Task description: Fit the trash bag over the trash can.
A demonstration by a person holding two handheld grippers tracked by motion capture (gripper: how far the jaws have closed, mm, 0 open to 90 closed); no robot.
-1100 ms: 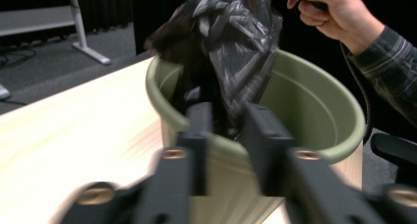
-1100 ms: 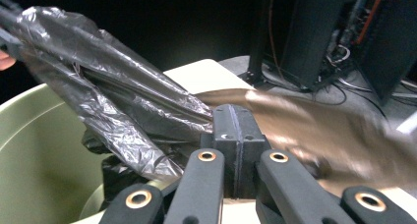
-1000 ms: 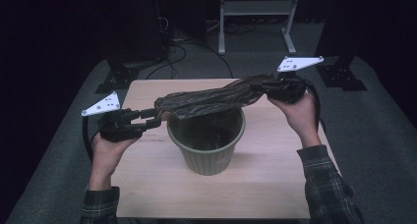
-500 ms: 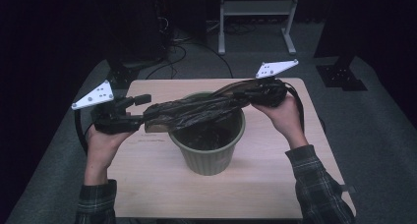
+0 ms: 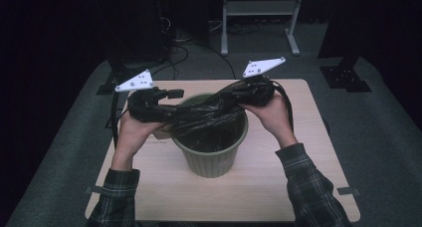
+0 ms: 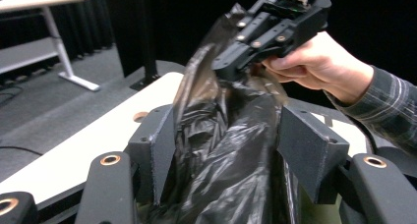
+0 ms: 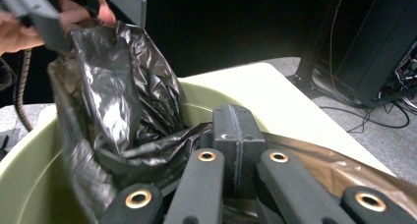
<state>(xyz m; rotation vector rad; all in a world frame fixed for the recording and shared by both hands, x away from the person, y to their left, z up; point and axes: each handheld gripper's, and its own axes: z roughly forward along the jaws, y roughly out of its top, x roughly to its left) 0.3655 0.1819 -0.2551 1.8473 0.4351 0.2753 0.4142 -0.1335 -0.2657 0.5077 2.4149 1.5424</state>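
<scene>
**A black bag is held over a green bin**

Two plaid sleeves [image 5: 308,187] are seen at the near edge of the light wooden table [image 5: 259,197]. The hands reach forward from them.

A green bin [image 5: 211,155] stands on the table between the two arms. A black plastic bag [image 5: 209,115] is stretched across the top of the bin. Part of the bag hangs down inside it.

The left gripper [image 5: 149,105] is held in the left hand [image 5: 132,132], by the left rim of the bin. In the left gripper view its jaws are spread wide apart, and the bag [image 6: 231,155] is bunched up between them. The bag seems to touch the inner faces of the jaws, but it is not squeezed by them.

The right gripper [image 5: 251,90] is held in the right hand [image 5: 271,112], over the far right rim of the bin. In the right gripper view its jaws are pressed together, and a fold of the bag [image 7: 123,121] is pinched between them. The pale inside wall of the bin [image 7: 29,175] is seen below.

A grey three-cornered plate [image 5: 263,66] sits on top of the right gripper. Another one sits on the left gripper.

Farther off, past the table, a grey floor is seen. Black cables [image 5: 184,50] lie on it. The legs of a pale metal stand [image 5: 259,18] are set at the back, in the dark.
</scene>
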